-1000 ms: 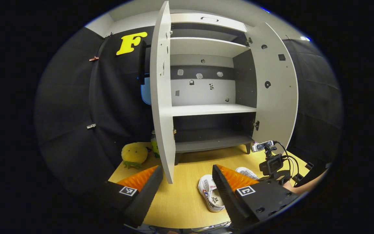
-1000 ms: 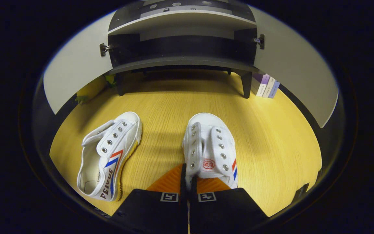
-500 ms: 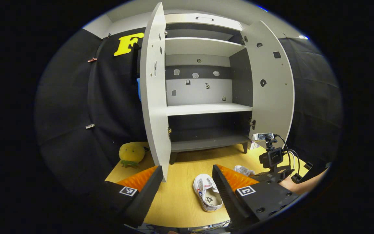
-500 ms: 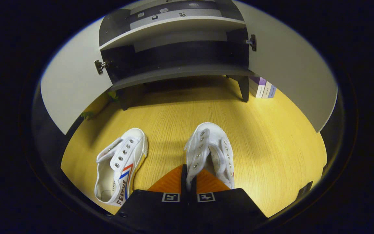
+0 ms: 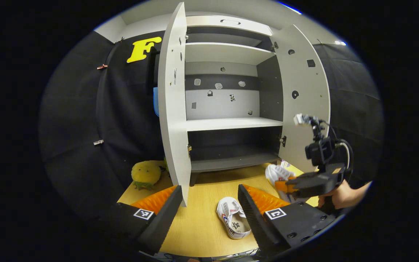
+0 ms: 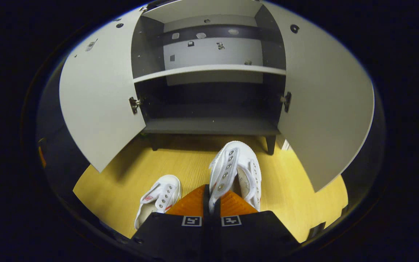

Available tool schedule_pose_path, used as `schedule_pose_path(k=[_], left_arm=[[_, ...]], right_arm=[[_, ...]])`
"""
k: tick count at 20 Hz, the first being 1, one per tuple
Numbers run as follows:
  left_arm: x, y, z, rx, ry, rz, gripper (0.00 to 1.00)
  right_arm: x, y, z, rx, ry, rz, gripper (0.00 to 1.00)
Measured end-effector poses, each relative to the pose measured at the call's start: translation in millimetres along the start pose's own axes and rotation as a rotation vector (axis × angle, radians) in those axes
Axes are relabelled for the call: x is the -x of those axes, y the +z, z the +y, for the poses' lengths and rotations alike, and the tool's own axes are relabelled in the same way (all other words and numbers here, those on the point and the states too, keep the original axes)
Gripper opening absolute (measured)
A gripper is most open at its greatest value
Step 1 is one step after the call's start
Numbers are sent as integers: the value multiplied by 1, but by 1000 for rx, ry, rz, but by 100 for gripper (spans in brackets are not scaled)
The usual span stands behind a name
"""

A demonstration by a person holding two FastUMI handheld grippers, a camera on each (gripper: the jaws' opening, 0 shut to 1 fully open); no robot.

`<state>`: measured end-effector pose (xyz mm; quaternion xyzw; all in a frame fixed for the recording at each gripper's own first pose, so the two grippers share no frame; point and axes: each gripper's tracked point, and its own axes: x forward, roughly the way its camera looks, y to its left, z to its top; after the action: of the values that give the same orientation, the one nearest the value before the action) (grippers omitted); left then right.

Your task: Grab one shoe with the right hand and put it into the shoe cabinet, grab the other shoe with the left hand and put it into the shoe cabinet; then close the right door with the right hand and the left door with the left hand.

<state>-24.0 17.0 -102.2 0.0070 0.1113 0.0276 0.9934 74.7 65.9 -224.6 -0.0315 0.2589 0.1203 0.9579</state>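
Observation:
In the right gripper view, my right gripper (image 6: pixel 211 194) is shut on the lace flap of a white shoe (image 6: pixel 238 171), lifted above the wooden table (image 6: pixel 296 193) and facing the shoe cabinet's open bottom shelf (image 6: pixel 211 125). The second white shoe (image 6: pixel 158 202) lies on the table to its left. In the left gripper view, my left gripper (image 5: pixel 209 200) is open above the table, with the lying shoe (image 5: pixel 233 218) between and beyond its fingers. The right gripper (image 5: pixel 286 185) carries the other shoe (image 5: pixel 276 173) at the right. Both cabinet doors, left (image 5: pixel 173 109) and right (image 5: pixel 306 94), stand open.
A yellow plush toy (image 5: pixel 145 174) sits on the table left of the cabinet, beside the left door. The middle shelf (image 5: pixel 231 123) and upper shelf (image 5: pixel 227 51) hold nothing. A hand (image 5: pixel 342 196) holds the right gripper near the table's right edge.
The right gripper has lifted its shoe off the table and raised it toward the cabinet. The left gripper has barely moved and stays open.

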Motion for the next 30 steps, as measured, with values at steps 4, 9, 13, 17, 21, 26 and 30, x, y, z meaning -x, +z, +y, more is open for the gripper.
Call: schedule_pose_path(k=[4, 9, 13, 17, 21, 26, 30], left_arm=[[-5, 3, 4, -9, -7, -1, 95], [-13, 26, 1, -34, -31, -61, 95], [-17, 36, 0, -37, -36, -84, 95], [-25, 39, 0, -23, -29, -75, 95], [-32, 67, 12, -15, 20, -131, 95], [-40, 77, 21, 40, 74, -95, 95], [-41, 93, 34, 88, 139, -106, 95]], right_arm=[[19, 77, 10, 45, -10, -100, 5], [19, 171, 15, 135, -2, -236, 5], [1, 246, 10, 220, -16, -305, 5], [-25, 308, 4, 288, -18, -342, 5], [-76, 342, -6, 347, -18, -316, 5], [-151, 363, -16, 347, -9, -230, 5], [-201, 357, -33, 335, -16, -107, 5]])
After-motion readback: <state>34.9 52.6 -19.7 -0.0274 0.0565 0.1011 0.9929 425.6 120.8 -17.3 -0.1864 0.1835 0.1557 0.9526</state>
